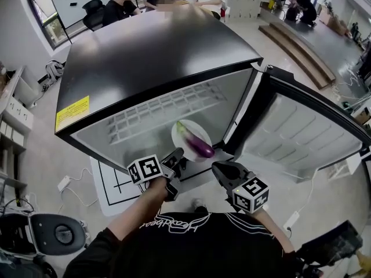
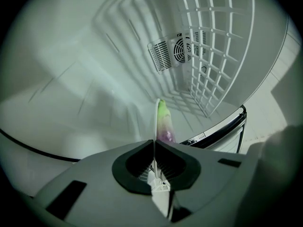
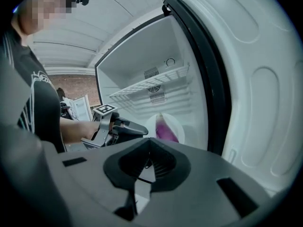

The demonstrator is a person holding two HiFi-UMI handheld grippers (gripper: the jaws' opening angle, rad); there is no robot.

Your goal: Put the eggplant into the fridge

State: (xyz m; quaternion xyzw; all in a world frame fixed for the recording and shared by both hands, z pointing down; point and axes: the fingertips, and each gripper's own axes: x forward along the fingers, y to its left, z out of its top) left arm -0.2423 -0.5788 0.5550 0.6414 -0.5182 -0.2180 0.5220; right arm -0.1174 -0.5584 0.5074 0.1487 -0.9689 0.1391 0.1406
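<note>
Pinching the plate (image 1: pixel 181 146) by its rim, the left gripper (image 1: pixel 178 154) carries the eggplant (image 1: pixel 197 142); the right gripper (image 1: pixel 219 168) is closed, empty.

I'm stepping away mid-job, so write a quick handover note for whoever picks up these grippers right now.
Left hand-held gripper: shut on the white plate at its rim; the eggplant lies on the plate.
Right hand-held gripper: shut, empty, near the open door.
Plate: in the opening of the fridge, below the wire shelf; unclear whether it rests on anything.
Done: door open, plate at the fridge.
Left: probably set the plate inside, release, close the door.
</note>
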